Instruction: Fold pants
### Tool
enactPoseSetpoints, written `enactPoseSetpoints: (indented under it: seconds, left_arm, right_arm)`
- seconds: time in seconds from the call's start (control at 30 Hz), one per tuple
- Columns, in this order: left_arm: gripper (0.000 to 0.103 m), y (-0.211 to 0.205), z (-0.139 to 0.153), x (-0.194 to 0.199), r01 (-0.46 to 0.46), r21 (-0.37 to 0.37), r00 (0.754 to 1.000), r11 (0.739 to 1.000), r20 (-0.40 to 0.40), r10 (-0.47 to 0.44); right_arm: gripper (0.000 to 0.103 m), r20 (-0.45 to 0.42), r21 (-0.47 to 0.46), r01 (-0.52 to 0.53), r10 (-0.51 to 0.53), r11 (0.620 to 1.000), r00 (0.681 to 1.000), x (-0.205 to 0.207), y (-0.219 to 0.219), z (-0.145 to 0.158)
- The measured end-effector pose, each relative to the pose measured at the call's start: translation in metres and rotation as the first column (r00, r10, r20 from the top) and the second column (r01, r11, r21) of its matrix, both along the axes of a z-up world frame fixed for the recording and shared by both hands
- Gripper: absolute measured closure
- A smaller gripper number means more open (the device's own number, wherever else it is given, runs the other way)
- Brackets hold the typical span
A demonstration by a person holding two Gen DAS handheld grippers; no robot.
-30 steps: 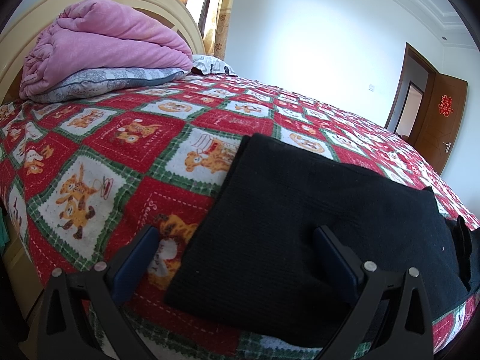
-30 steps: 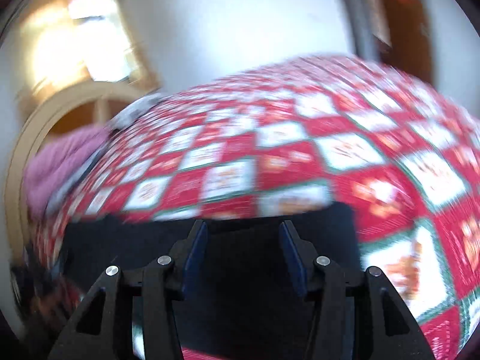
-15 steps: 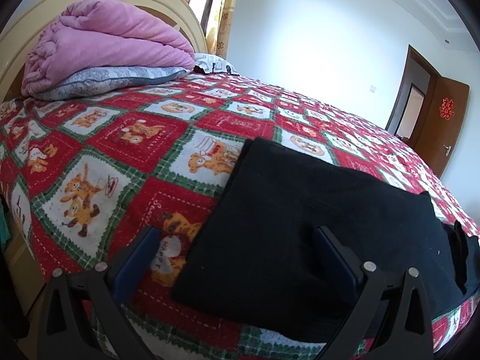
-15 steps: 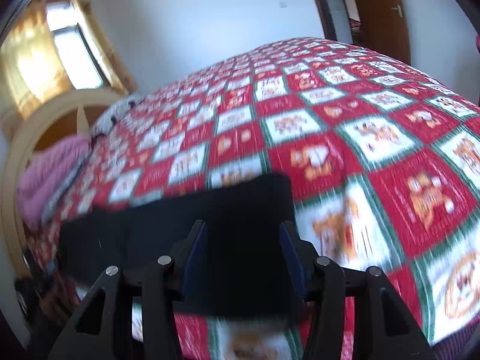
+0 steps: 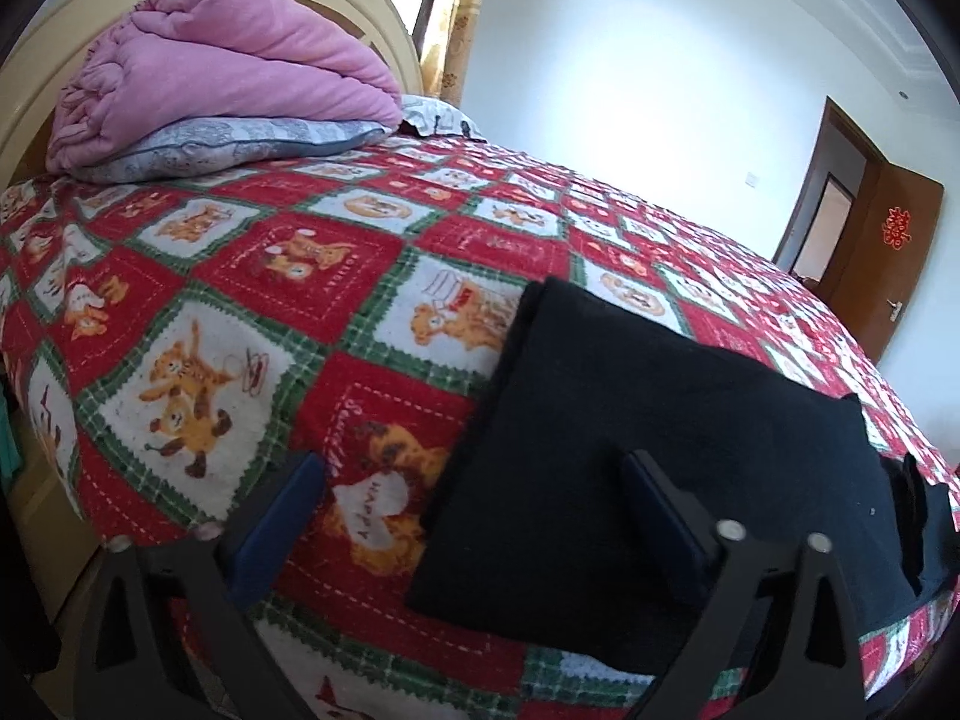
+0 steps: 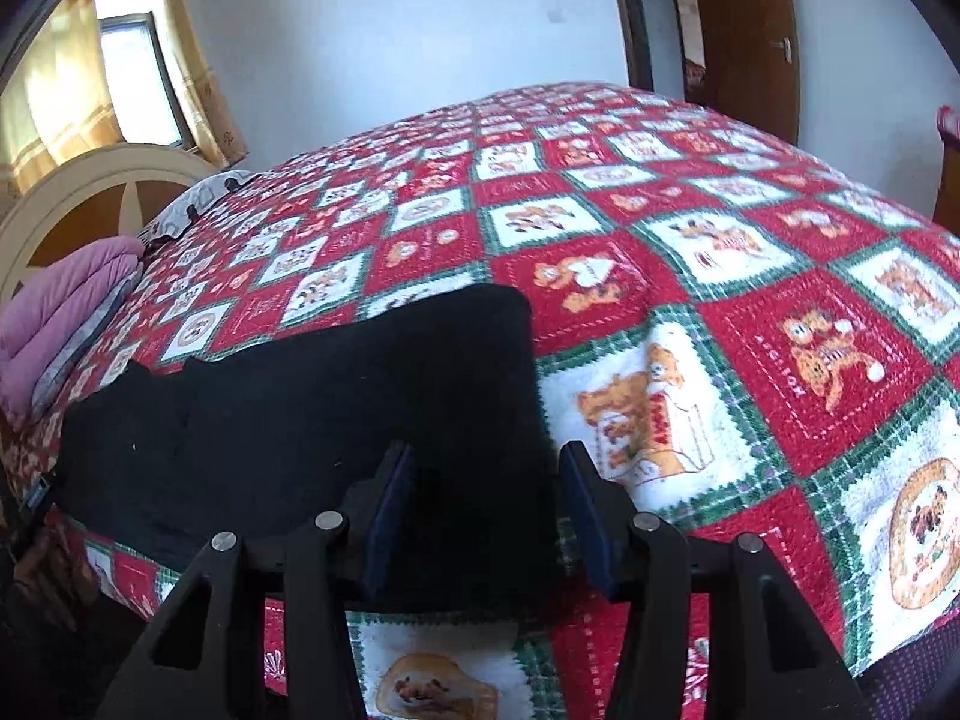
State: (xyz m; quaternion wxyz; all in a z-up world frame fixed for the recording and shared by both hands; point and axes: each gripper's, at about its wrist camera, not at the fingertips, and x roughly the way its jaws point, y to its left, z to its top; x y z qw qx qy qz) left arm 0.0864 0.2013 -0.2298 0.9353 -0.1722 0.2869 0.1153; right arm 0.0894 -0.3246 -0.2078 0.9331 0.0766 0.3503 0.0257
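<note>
While the pants (image 5: 660,450) are lying long-axis 9-to-3 across the bed (image 5: 336,312), the spread left claw (image 5: 474,516), just narrowing, and half-spread right claw (image 6: 486,504) are straddling opposite ends, gripping nothing.

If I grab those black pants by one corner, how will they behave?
The black pants lie flat and follow the quilt, so they will probably droop limply. The fabric looks thick and matte, so it likely won't slip. Lifting one corner may undo the fold.
</note>
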Motion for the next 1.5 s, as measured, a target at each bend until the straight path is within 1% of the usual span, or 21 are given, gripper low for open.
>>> enactPoseSetpoints:
  seconds: [0.03, 0.1, 0.13, 0.2, 0.23, 0.27, 0.33, 0.37, 0.4, 0.47, 0.5, 0.6, 0.8, 1.1, 1.2, 1.3, 1.4, 1.5]
  left_arm:
    - [0.013, -0.003, 0.001, 0.001, 0.001, 0.005, 1.0, 1.0, 0.001, -0.001]
    - [0.026, -0.011, 0.001, 0.0, 0.015, 0.019, 1.0, 1.0, 0.001, -0.015]
    - [0.028, -0.015, 0.001, 0.001, 0.022, 0.036, 1.0, 0.999, -0.005, -0.022]
    - [0.04, -0.017, 0.003, -0.002, 0.035, 0.037, 0.999, 0.999, -0.003, -0.035]
    - [0.041, -0.018, 0.005, -0.002, 0.037, 0.042, 0.999, 0.998, -0.006, -0.036]
    - [0.043, -0.019, 0.006, -0.001, 0.037, 0.055, 0.999, 0.998, -0.013, -0.036]
    - [0.051, -0.021, 0.009, 0.0, 0.042, 0.07, 0.999, 0.997, -0.012, -0.041]
    - [0.066, -0.023, 0.01, -0.001, 0.056, 0.065, 0.998, 0.996, -0.006, -0.056]
    - [0.07, -0.025, 0.012, -0.001, 0.058, 0.071, 0.998, 0.996, -0.006, -0.058]
    - [0.075, -0.03, 0.016, 0.0, 0.055, 0.11, 0.998, 0.992, -0.013, -0.054]
    - [0.076, -0.03, 0.017, 0.001, 0.059, 0.114, 0.998, 0.992, -0.014, -0.057]
    - [0.076, -0.025, 0.014, -0.002, 0.058, 0.086, 0.998, 0.995, -0.01, -0.057]
    - [0.08, -0.029, 0.016, -0.003, 0.063, 0.096, 0.998, 0.993, -0.012, -0.062]
    - [0.084, -0.027, 0.019, -0.005, 0.068, 0.053, 0.998, 0.996, -0.005, -0.068]
    - [0.085, -0.028, 0.024, -0.006, 0.075, 0.053, 0.997, 0.996, 0.001, -0.075]
    - [0.085, -0.028, 0.031, -0.007, 0.083, 0.025, 0.996, 0.996, 0.021, -0.084]
    - [0.085, -0.03, 0.044, -0.01, 0.098, 0.007, 0.994, 0.995, 0.052, -0.098]
    - [0.085, -0.037, 0.058, -0.011, 0.118, 0.012, 0.99, 0.993, 0.08, -0.118]
  right_arm:
    - [0.051, 0.014, -0.017, -0.005, 0.006, 1.0, 1.0, -0.002, 0.005, 0.001]
    - [0.051, 0.041, -0.047, -0.015, 0.017, 0.999, 0.999, -0.006, 0.013, 0.004]
    - [0.051, 0.057, -0.06, -0.027, 0.03, 0.998, 0.998, -0.007, 0.017, 0.006]
    - [0.051, 0.079, -0.084, -0.046, 0.053, 0.995, 0.995, -0.011, 0.024, 0.009]
    - [0.051, 0.088, -0.099, -0.054, 0.063, 0.994, 0.994, -0.013, 0.029, 0.01]
    - [0.051, 0.093, -0.112, -0.062, 0.072, 0.992, 0.993, -0.014, 0.032, 0.01]
    - [0.051, 0.093, -0.129, -0.077, 0.09, 0.989, 0.992, -0.015, 0.038, 0.009]
    - [0.051, 0.091, -0.134, -0.081, 0.094, 0.988, 0.991, -0.015, 0.04, 0.008]
    - [0.051, 0.088, -0.136, -0.085, 0.098, 0.987, 0.991, -0.015, 0.041, 0.007]
    - [0.051, 0.079, -0.143, -0.091, 0.103, 0.985, 0.992, -0.013, 0.044, 0.004]
    - [0.051, 0.079, -0.145, -0.09, 0.103, 0.985, 0.992, -0.014, 0.045, 0.003]
    - [0.051, 0.076, -0.148, -0.093, 0.105, 0.985, 0.992, -0.014, 0.046, 0.002]
    - [0.051, 0.08, -0.148, -0.089, 0.102, 0.985, 0.992, -0.015, 0.045, 0.002]
    - [0.051, 0.099, -0.14, -0.073, 0.087, 0.988, 0.991, -0.017, 0.044, 0.006]
    - [0.051, 0.106, -0.137, -0.065, 0.08, 0.988, 0.991, -0.018, 0.042, 0.008]
    - [0.051, 0.113, -0.131, -0.057, 0.072, 0.99, 0.991, -0.019, 0.041, 0.01]
    - [0.051, 0.128, -0.121, -0.042, 0.058, 0.992, 0.99, -0.02, 0.037, 0.014]
    - [0.051, 0.143, -0.107, -0.031, 0.046, 0.994, 0.989, -0.022, 0.034, 0.018]
